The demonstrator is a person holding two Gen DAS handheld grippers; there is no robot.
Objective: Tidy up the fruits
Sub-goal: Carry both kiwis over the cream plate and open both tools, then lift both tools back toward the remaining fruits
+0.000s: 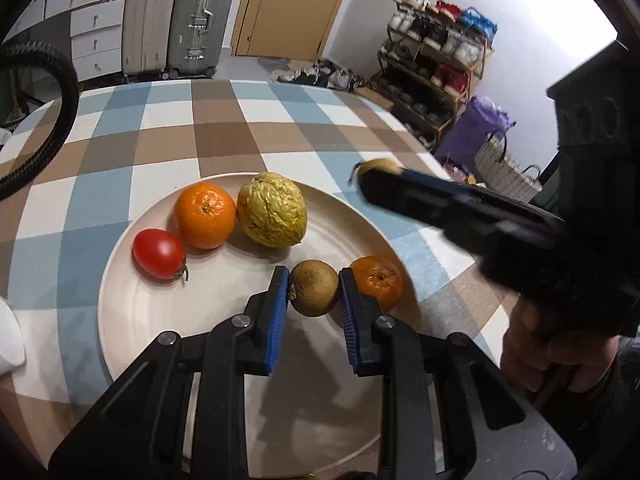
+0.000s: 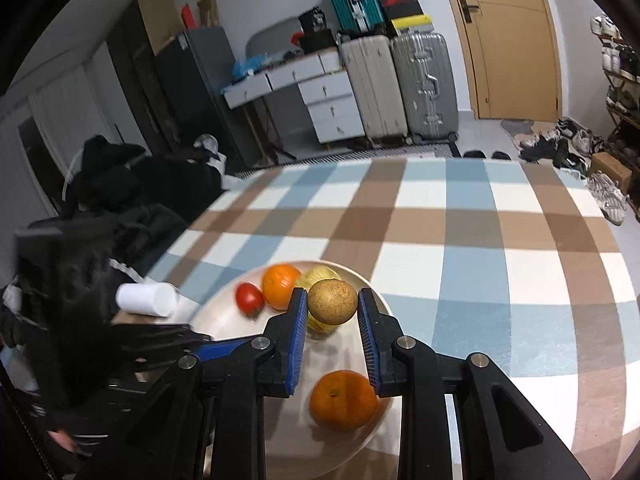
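- Here, low in the left wrist view, the left gripper (image 1: 314, 288) has its blue-padded fingers (image 1: 278, 300) closed against the two sides of a small brown fruit (image 1: 314, 288), round, dull and rough-skinned, with a stub of stem on its left side.
- That fruit sits low over the pale round plate (image 1: 132, 320), which fills the middle and bottom of the frame on a checked blue, brown and white tablecloth (image 1: 168, 120).
- Just right of the gripped fruit, touching or almost touching the right pad, lies a small orange (image 1: 378, 282) with a slightly dull, dimpled skin.
- Toward the upper left of the plate are three more: a glossy red tomato (image 1: 159, 254) with a dark stem, a bright larger orange (image 1: 205, 216) beside it, and a wrinkled yellow fruit (image 1: 273, 210) pressed against that orange.
- At the right of that frame the right gripper (image 1: 374, 180) reaches in, blurred, with a brownish round thing at its tip.
- In the right wrist view, the right gripper (image 2: 332, 308) clamps a second brown fruit (image 2: 332, 307), speckled and matte, held at frame centre above the plate (image 2: 236, 322).
- Below it, at the lower middle, the small orange (image 2: 344, 399) lies on the plate; the tomato (image 2: 249, 298), larger orange (image 2: 280, 285) and yellow fruit (image 2: 316, 276) sit behind the fingers.
- A white cup (image 2: 146, 299) lies on its side at the left, near the plate's rim.
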